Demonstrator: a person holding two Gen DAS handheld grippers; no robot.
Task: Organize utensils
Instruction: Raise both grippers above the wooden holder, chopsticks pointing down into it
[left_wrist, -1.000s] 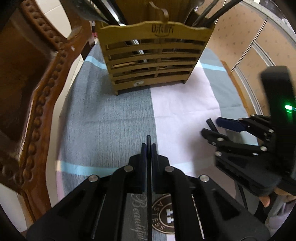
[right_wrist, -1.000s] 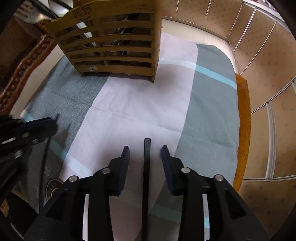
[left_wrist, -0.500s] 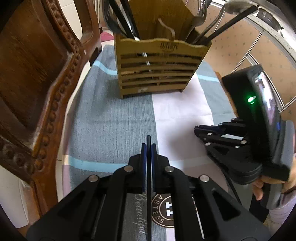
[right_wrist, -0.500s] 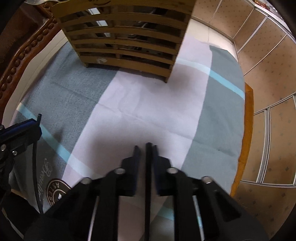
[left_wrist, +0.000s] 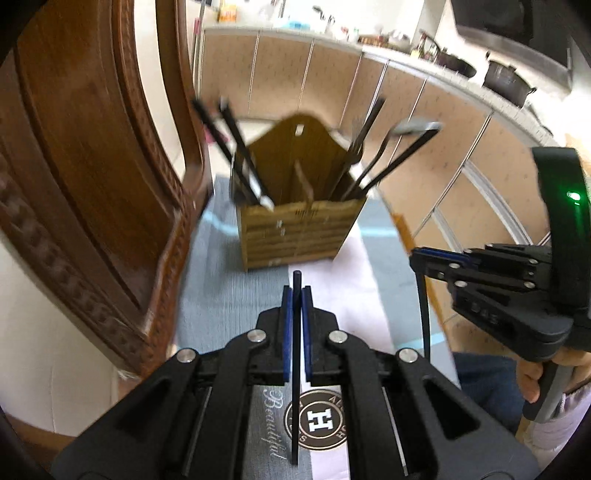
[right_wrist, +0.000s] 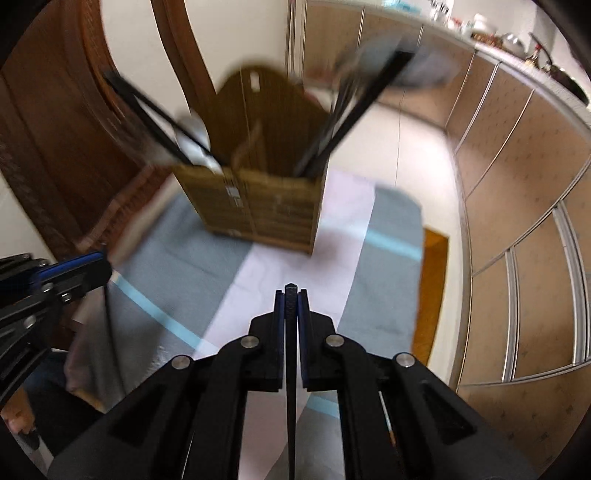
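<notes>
A slatted wooden caddy (left_wrist: 299, 232) (right_wrist: 258, 210) stands at the far end of the cloth, with black-handled utensils (left_wrist: 240, 162) leaning out of both its compartments. My left gripper (left_wrist: 296, 295) is shut on a thin black utensil handle (left_wrist: 294, 387) and is raised above the cloth. My right gripper (right_wrist: 291, 297) is shut on a second thin black handle (right_wrist: 290, 376). In the left wrist view the right gripper (left_wrist: 419, 254) is to the right, its handle (left_wrist: 424, 314) hanging down. The right wrist view has the left gripper (right_wrist: 77, 267) at its left edge. The working ends of both utensils are hidden.
A grey, white and blue striped cloth (left_wrist: 229, 295) (right_wrist: 388, 288) covers the small table, whose orange edge (right_wrist: 432, 288) shows at the right. A carved wooden chair (left_wrist: 92, 184) stands close on the left. Kitchen cabinets (right_wrist: 517, 184) and a counter with pots (left_wrist: 480, 74) lie beyond.
Both grippers have lifted off the cloth and tilted up, so the caddy's top and utensils show. The right jaws have shut on the black handle. The left grip is unchanged.
</notes>
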